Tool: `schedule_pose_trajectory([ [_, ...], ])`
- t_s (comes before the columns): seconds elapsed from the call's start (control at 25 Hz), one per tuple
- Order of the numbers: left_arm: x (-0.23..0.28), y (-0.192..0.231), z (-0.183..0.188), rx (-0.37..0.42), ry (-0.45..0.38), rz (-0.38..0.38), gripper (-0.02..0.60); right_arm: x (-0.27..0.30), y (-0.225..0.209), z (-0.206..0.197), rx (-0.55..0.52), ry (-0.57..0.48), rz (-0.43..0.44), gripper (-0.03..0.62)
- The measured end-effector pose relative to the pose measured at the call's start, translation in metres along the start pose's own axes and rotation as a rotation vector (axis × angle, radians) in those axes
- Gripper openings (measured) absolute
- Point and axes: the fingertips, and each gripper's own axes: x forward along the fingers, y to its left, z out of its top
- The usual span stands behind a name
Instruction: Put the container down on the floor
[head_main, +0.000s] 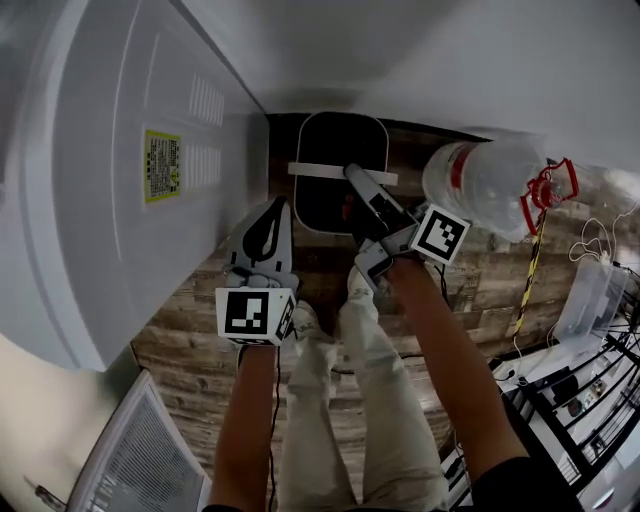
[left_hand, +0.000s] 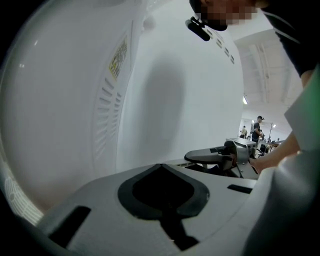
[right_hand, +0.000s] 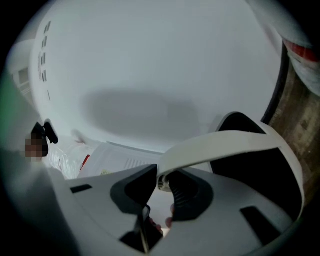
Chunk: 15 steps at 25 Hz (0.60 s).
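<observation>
The container (head_main: 340, 150) is a dark bucket with a pale rim, seen from above against the wall. Its white handle (head_main: 318, 171) crosses the mouth. My right gripper (head_main: 356, 178) is shut on that handle, and in the right gripper view the white handle (right_hand: 225, 147) arches from the jaws (right_hand: 164, 182) over the black container (right_hand: 255, 170). I cannot tell whether the container's base touches the wood floor (head_main: 200, 340). My left gripper (head_main: 277, 206) hangs beside the container's left side, shut and holding nothing; its own view shows its pads (left_hand: 162, 186) together.
A big white appliance (head_main: 120, 170) stands close on the left. A clear water jug (head_main: 485, 180) with a red handle lies right of the container. A clear plastic box (head_main: 590, 295) and a wire rack (head_main: 590, 400) fill the lower right. The person's legs (head_main: 360, 400) are below.
</observation>
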Motion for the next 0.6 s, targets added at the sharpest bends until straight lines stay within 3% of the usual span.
schedule_pose_trajectory([
  [0.6,0.031,0.013,-0.042,0.013,-0.009,0.004,0.018,0.011,-0.074,-0.002,-0.012,0.028,-0.029,0.087],
])
